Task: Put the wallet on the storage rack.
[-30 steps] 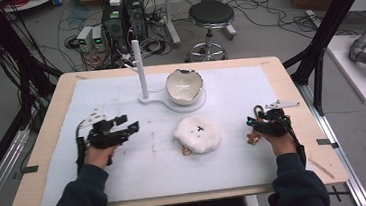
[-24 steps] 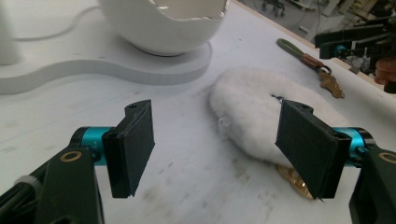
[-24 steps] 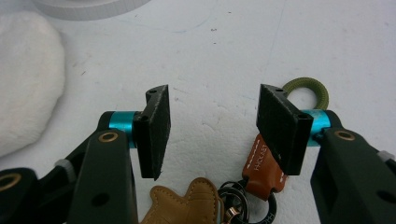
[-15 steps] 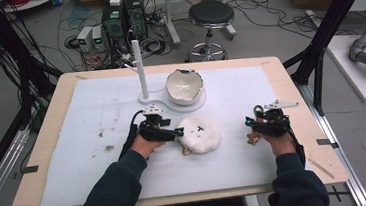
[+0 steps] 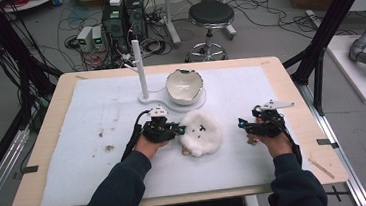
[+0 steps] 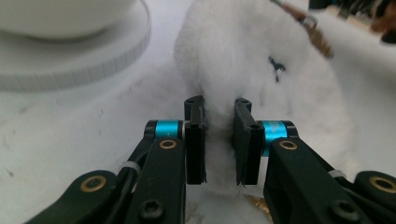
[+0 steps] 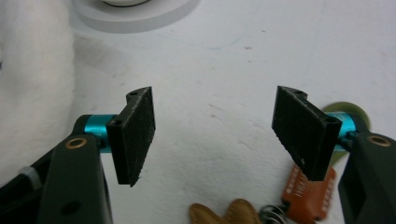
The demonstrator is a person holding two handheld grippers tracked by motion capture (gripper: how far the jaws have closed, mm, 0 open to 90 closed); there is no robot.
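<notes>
The fluffy white plush toy [image 5: 201, 133] lies on the white felt sheet [image 5: 87, 116] that covers the pale wooden table [image 5: 289, 83], near the table's middle and just in front of the round white stand [image 5: 170, 98]. A slim white post [image 5: 140, 69] rises from the left part of that stand, and a cracked white bowl [image 5: 184, 86] sits on its right part.

At the left, the sheet carries a scatter of small brown crumbs [image 5: 108, 148]. Next comes the left gripper [image 5: 177, 130], held in the person's left hand [image 5: 149, 145], with its tips at the toy's left edge. In the left gripper view [image 6: 219, 140] the two black jaws stand close together with a fold of the white fur pinched between them, so they are nearly closed and have hold of the toy. The rest of the toy bulges up beyond the jaws, with a small dark mark [image 6: 276, 66] on its fur.

A brown tag [image 5: 188, 151] peeks out at the toy's lower left edge.

Farther right, well apart from the toy, the right gripper [image 5: 243, 124] rests in the right hand [image 5: 269, 138]. In the right gripper view [image 7: 215, 128] its jaws are spread wide with only bare sheet between them. A tan leather piece with an orange tag on a metal ring [image 7: 285, 205] lies just below them, and the toy's fur [image 7: 32, 74] shows at the left edge.
</notes>
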